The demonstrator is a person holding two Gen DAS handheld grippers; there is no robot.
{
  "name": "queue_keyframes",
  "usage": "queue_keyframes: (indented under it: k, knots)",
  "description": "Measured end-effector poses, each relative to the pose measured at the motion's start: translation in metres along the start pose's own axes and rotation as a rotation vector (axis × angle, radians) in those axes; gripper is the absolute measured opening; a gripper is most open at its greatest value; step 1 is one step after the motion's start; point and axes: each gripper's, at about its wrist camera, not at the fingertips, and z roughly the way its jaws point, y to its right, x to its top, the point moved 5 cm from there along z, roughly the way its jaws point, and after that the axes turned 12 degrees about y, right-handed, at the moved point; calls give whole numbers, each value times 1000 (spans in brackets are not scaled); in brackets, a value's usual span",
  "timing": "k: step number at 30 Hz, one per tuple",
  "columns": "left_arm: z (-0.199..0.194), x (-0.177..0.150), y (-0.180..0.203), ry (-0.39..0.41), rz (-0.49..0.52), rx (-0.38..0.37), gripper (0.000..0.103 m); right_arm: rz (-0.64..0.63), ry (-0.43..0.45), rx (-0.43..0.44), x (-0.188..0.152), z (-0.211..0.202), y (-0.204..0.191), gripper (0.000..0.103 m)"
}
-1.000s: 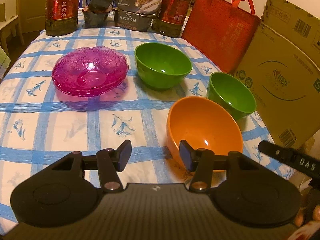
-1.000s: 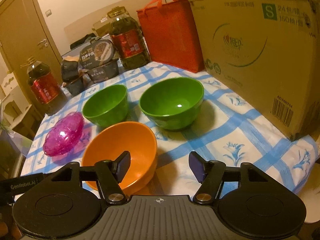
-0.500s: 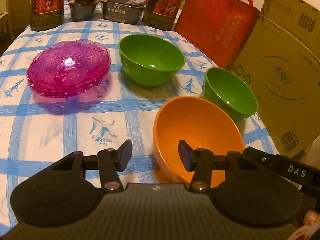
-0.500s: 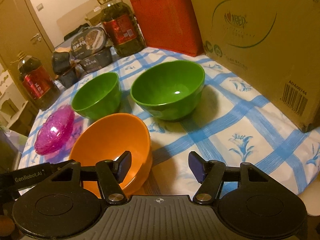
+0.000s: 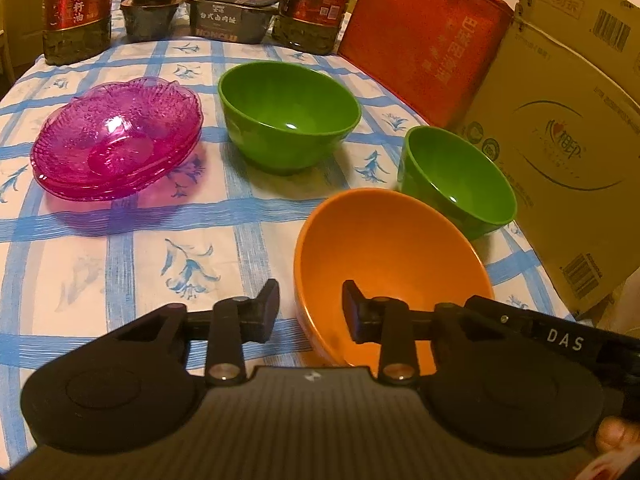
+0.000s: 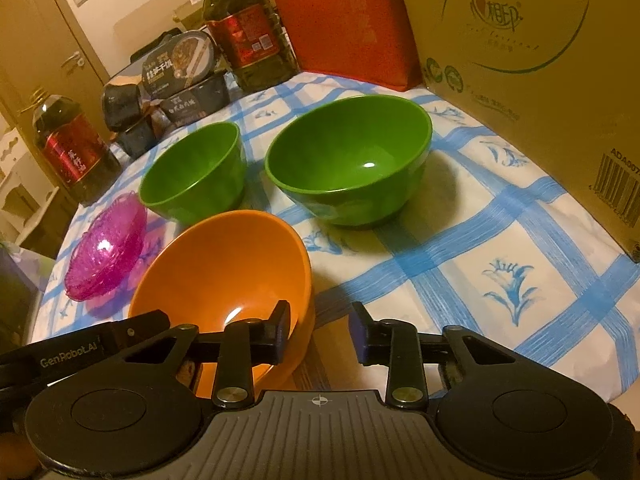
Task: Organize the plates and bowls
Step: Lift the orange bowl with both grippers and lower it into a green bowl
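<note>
Orange bowl point(image 5: 394, 264), near on the worktop point(image 5: 120, 256), is being straddled at opposite rims by the left hand-held gripper point(image 5: 310, 312) and right hand-held gripper point(image 6: 320, 330), whose jaws, wider a second ago, are closing; lifting is probably being prepared.

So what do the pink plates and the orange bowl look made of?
Pink plates: translucent, likely glass or clear plastic, with a pressed texture and bright glints; cannot tell which. Orange bowl: opaque, smooth and semi-glossy with one soft highlight, probably plastic or melamine.
</note>
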Motion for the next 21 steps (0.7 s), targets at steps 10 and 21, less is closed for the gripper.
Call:
queue_keyframes:
  k: [10, 21]
  knots:
    - [2, -1, 0, -8, 5, 6, 14, -22, -10, 16, -1, 2, -9, 13]
    - [-4, -1, 1, -20, 6, -7, 12, -28, -14, 1, -1, -2, -10, 12]
